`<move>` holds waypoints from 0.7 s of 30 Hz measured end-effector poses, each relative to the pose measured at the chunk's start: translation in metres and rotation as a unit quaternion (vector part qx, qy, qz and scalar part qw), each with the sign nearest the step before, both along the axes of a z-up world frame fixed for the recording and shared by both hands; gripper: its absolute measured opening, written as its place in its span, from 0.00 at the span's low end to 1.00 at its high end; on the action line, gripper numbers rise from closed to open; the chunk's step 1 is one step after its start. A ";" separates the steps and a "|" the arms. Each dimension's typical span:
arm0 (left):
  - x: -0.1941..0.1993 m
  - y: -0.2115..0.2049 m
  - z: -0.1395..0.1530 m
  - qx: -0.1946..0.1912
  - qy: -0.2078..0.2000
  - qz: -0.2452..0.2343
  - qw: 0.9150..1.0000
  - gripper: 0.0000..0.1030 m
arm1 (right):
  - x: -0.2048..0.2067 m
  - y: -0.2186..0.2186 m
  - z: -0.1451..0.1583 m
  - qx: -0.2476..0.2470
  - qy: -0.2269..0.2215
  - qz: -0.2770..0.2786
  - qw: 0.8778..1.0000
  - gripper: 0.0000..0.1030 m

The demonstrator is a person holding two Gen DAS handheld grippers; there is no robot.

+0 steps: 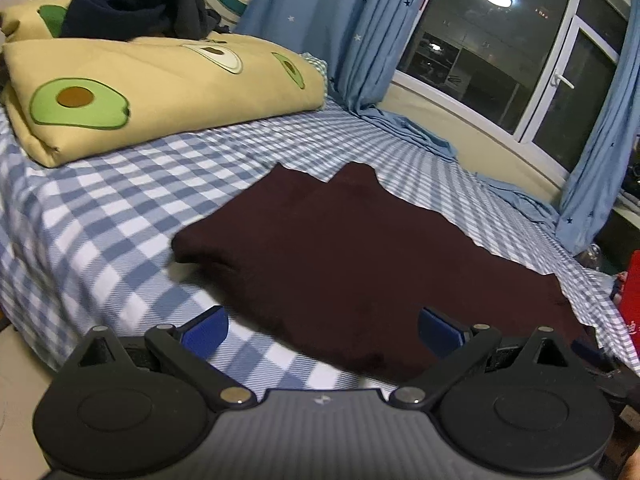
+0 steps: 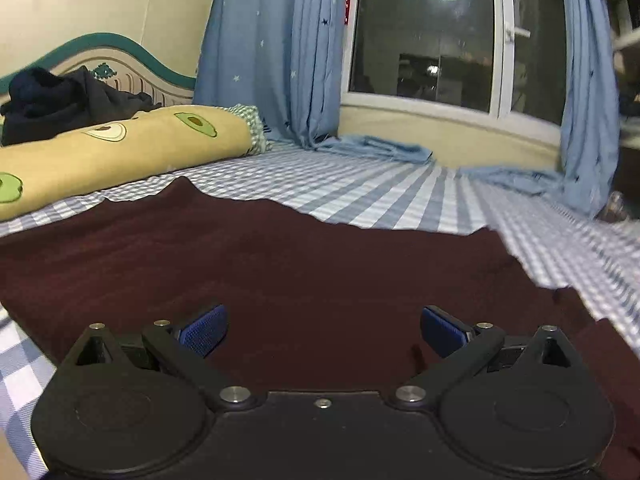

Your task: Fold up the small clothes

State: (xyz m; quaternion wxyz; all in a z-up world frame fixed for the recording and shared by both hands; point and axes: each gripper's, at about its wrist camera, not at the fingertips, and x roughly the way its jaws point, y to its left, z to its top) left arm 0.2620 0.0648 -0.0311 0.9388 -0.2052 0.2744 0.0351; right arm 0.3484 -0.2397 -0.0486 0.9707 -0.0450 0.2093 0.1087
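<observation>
Maroon garment [image 1: 360, 264] lies spread flat on the checked bed [image 1: 120, 200], short of the folded avocado-print quilt [image 1: 160, 92] with dark clothes [image 1: 132, 0] heaped on it, while the left claw [image 1: 322, 330] and right claw [image 2: 324, 330] hover over its near edge, both wide open and empty.

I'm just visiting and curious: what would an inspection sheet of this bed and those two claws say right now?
Surface: bed with blue-and-white checked sheet.
Job's things: dark maroon garment lying spread flat on the sheet.
Clutter: folded avocado-print quilt with a pile of dark clothes on top.
Grippers: left claw open, over the garment's near edge; right claw open, over the garment; neither holds anything.
Cables: nothing seen.
Surroundings: blue star curtains, dark window, headboard.
</observation>
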 end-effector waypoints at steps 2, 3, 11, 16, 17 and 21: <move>0.006 -0.004 -0.003 -0.008 0.005 -0.006 1.000 0.99 | -0.001 0.003 -0.001 -0.009 0.001 -0.003 1.000 1.00; 0.009 -0.006 -0.005 -0.012 0.008 -0.007 1.000 0.99 | -0.003 0.006 -0.001 -0.017 -0.004 -0.005 1.000 1.00; 0.023 -0.018 -0.019 -0.016 0.034 0.014 0.999 0.99 | -0.009 0.012 -0.005 -0.045 -0.024 -0.015 0.999 1.00; 0.027 -0.016 -0.020 -0.011 0.035 0.013 0.999 0.99 | -0.006 0.007 -0.004 -0.027 -0.016 -0.014 0.999 1.00; 0.029 -0.015 -0.020 -0.013 0.035 0.014 0.999 0.99 | -0.006 0.007 -0.004 -0.027 -0.016 -0.014 0.999 1.00; 0.035 -0.016 -0.021 -0.003 0.032 0.015 0.999 0.99 | -0.006 0.008 -0.004 -0.025 -0.016 -0.015 0.999 1.00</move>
